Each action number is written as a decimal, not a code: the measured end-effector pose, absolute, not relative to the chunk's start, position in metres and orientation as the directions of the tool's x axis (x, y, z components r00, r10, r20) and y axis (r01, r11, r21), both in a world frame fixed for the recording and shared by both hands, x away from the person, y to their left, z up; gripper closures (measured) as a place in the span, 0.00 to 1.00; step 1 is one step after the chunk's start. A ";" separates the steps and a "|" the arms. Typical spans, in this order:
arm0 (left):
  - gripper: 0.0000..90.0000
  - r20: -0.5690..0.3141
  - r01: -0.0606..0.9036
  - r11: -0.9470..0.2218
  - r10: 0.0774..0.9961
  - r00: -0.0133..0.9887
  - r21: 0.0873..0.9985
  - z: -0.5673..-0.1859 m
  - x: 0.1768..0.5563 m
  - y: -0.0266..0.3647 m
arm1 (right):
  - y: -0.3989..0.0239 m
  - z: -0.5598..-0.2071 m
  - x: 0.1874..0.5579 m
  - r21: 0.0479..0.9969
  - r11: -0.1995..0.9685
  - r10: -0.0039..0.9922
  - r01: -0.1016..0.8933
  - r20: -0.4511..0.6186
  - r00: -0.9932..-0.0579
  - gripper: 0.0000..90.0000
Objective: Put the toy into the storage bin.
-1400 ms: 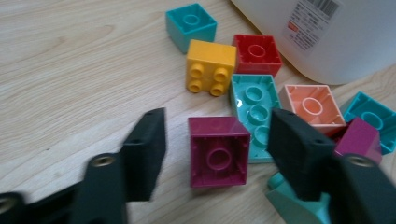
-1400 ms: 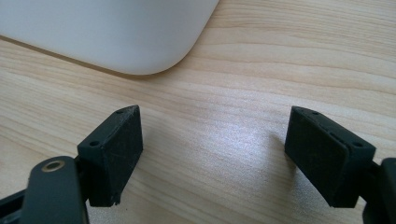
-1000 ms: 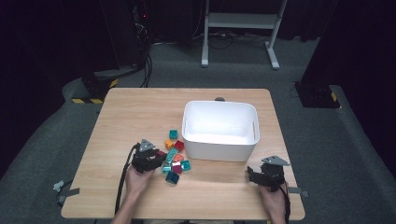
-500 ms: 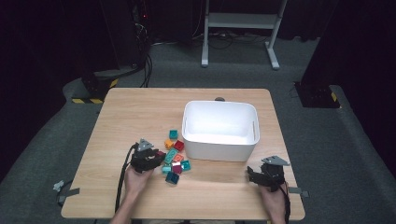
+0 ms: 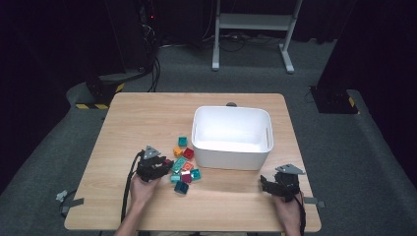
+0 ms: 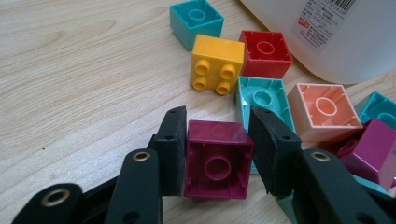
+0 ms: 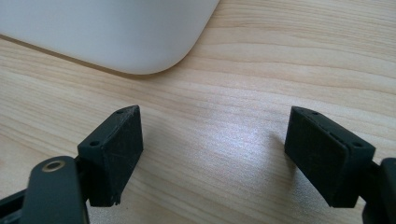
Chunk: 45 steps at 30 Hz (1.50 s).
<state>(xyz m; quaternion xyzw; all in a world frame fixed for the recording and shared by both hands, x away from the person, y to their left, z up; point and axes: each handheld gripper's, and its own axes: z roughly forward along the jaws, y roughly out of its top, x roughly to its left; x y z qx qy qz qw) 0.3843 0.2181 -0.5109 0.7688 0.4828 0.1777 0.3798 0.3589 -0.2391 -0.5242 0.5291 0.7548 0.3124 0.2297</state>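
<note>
Left gripper (image 6: 218, 147) low over the table (image 5: 147, 118), jaws having just been closing and now set on either side of a magenta block (image 6: 217, 159), hollow side towards the camera; left pad flush against it, right pad at its upper corner, so it reads as gripped. In the high view the left gripper (image 5: 167, 169) sits at the near-left edge of the block pile, left of the bin (image 5: 231, 155), the person's left hand (image 5: 142, 189) behind it and the forearm coming in from the near table edge. Around the magenta block, going towards the bin: a teal block (image 6: 262, 98) just behind it, a peach block (image 6: 323, 111), a yellow block (image 6: 217, 63) studs showing, a red block (image 6: 265, 52), and another teal block (image 6: 196, 21) farthest off. A second magenta block (image 6: 371, 154) lies to the right, partly cut off by the right jaw. Right gripper (image 7: 212, 154) held still near the bin's near-right corner, jaws wide apart with only bare wood between them; seen from above, the right gripper (image 5: 275, 184) rests by the near table edge. Bin white, open-topped, inside looks bare from above; its near inner wall is hidden by the rim. A label (image 6: 322, 18) on the bin's side is cut off and unreadable.
</note>
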 end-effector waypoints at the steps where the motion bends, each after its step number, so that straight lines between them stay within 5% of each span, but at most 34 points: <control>1: 0.65 -0.098 0.609 -0.243 0.877 0.471 0.755 -0.511 0.385 0.219 | -0.239 -0.524 0.359 0.715 0.245 0.942 0.655 -0.016 -0.335 0.22; 45: 0.65 -0.175 0.574 -0.211 0.822 0.542 0.791 -0.437 0.402 0.223 | -0.239 -0.524 0.359 0.714 0.246 0.942 0.656 -0.016 -0.335 0.22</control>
